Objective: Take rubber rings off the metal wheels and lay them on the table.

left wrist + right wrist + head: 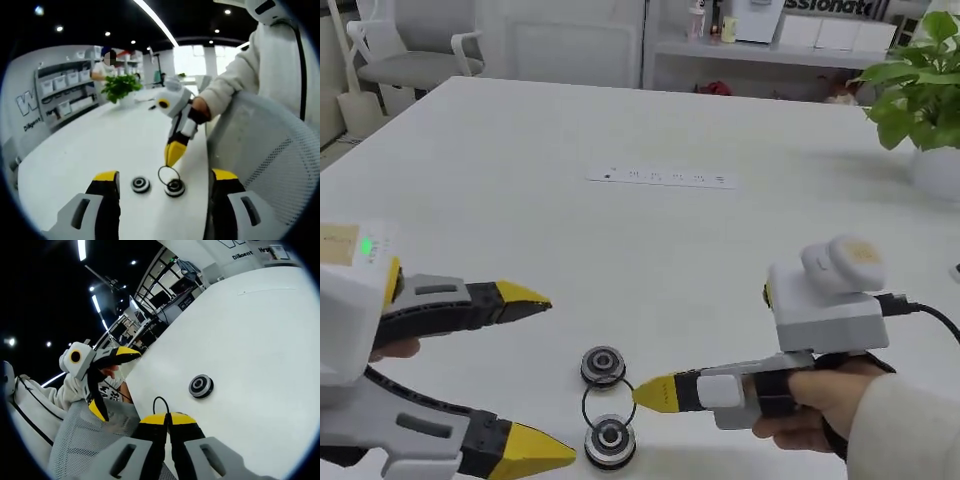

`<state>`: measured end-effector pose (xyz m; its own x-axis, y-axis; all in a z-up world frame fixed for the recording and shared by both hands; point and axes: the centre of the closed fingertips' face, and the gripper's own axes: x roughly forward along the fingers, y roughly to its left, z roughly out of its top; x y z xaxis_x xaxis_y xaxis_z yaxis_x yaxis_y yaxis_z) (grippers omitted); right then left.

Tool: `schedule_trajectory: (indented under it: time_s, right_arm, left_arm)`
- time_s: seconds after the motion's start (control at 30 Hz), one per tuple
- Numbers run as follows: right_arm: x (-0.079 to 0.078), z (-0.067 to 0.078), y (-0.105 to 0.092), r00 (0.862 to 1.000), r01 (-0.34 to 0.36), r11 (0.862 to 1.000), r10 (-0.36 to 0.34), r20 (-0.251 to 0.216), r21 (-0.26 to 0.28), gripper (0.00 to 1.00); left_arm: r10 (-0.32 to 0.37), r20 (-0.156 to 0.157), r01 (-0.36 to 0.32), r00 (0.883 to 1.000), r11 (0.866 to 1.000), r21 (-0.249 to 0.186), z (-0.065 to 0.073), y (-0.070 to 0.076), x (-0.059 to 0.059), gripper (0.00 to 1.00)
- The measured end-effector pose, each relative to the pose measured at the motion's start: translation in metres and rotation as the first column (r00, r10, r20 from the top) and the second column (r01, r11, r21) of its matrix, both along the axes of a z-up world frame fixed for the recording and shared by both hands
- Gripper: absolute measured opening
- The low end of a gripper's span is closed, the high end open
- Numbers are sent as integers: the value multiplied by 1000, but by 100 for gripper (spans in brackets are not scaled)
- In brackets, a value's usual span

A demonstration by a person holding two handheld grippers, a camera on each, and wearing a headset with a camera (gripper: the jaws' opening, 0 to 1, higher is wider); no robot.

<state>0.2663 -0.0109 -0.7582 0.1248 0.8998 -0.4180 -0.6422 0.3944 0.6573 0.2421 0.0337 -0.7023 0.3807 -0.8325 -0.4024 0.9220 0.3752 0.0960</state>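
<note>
Two small metal wheels lie on the white table (650, 240): the far wheel (603, 365) and the near wheel (610, 440). A thin black rubber ring (583, 404) loops between them, pinched at its right side by my right gripper (642, 394), which is shut on it. In the left gripper view the ring (159, 174) rises from the right-hand wheel (174, 187); whether it still catches on that wheel I cannot tell. My left gripper (558, 377) stands open to the left of both wheels, holding nothing. The right gripper view has the ring (154, 404) above its shut tips and one wheel (201, 386) beyond.
A white power strip (662, 178) lies flat across the middle of the table. A potted plant (918, 95) stands at the far right edge. An office chair (420, 50) and shelves are beyond the table's far side.
</note>
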Motion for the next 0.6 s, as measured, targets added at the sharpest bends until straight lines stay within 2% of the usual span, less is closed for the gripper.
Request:
schedule_trajectory:
  time_s: [0.1,0.27,0.53,0.6]
  right_arm:
    - [2,3,0,1000,11,1000,-11,0,10,0]
    - [1,11,2,1000,14,1000,-14,7,21,0]
    - [-2,20,9,1000,0,1000,-1,25,27,0]
    - [-3,20,9,1000,-2,1000,2,21,18,0]
  left_arm:
    - [25,0,-25,1000,1000,-15,2,6,1,78]
    - [53,-18,-54,998,996,-64,5,16,-3,90]
    - [62,-63,-65,996,997,-47,-9,20,-3,93]
    - [66,-75,-70,995,996,-56,-10,22,-3,93]
